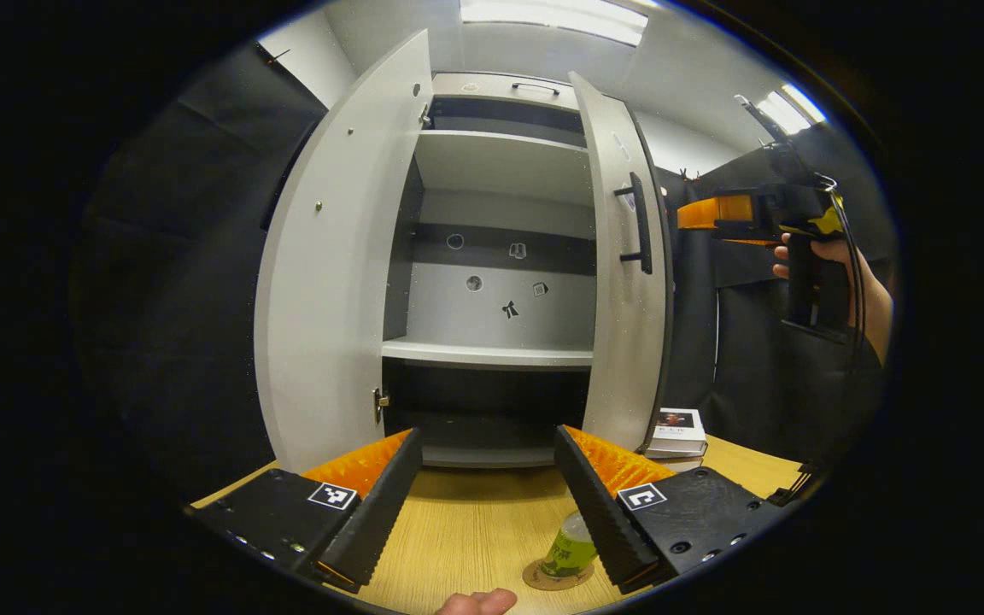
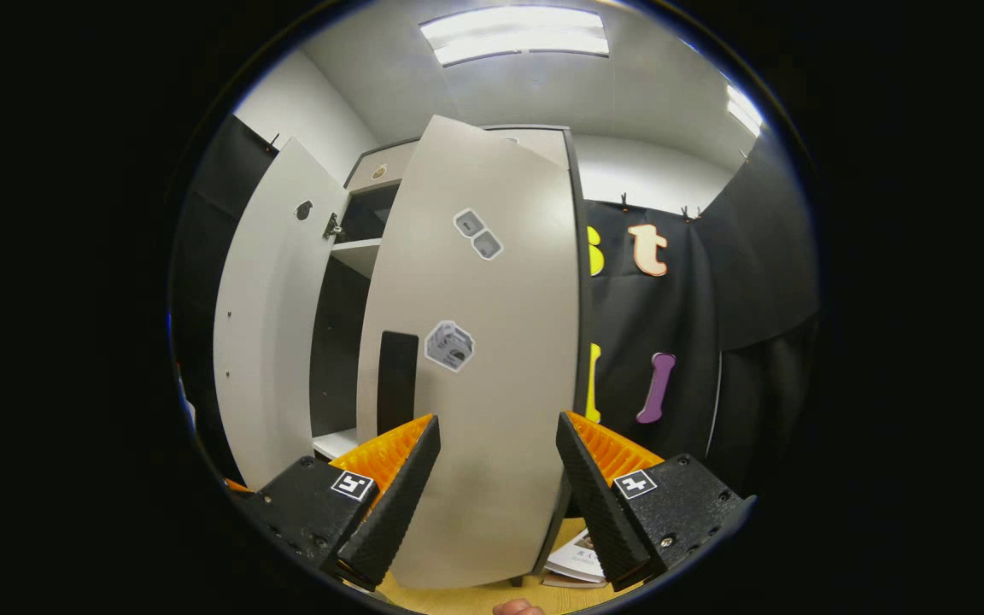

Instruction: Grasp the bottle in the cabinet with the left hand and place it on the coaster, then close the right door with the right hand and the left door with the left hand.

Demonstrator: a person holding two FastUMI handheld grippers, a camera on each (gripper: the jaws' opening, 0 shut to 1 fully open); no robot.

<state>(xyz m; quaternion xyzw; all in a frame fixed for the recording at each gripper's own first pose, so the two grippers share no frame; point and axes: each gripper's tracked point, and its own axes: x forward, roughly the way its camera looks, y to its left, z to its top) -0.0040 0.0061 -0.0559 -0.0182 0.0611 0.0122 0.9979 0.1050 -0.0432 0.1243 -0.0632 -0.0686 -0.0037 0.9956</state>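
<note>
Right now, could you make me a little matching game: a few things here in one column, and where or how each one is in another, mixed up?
Things:
1. bottle
2. right door
3. books
4. left hand-held gripper

States:
A. stacked on the table beside the cabinet
B. open, nothing between its fingers
C. standing on the coaster
D. partly open, black handle showing

Pairs: 1-C, 2-D, 3-A, 4-B

Black cloth walls (image 1: pixel 202 256) surround a wooden table (image 1: pixel 475 521) beneath bright ceiling light panels (image 2: pixel 516 36).
</note>
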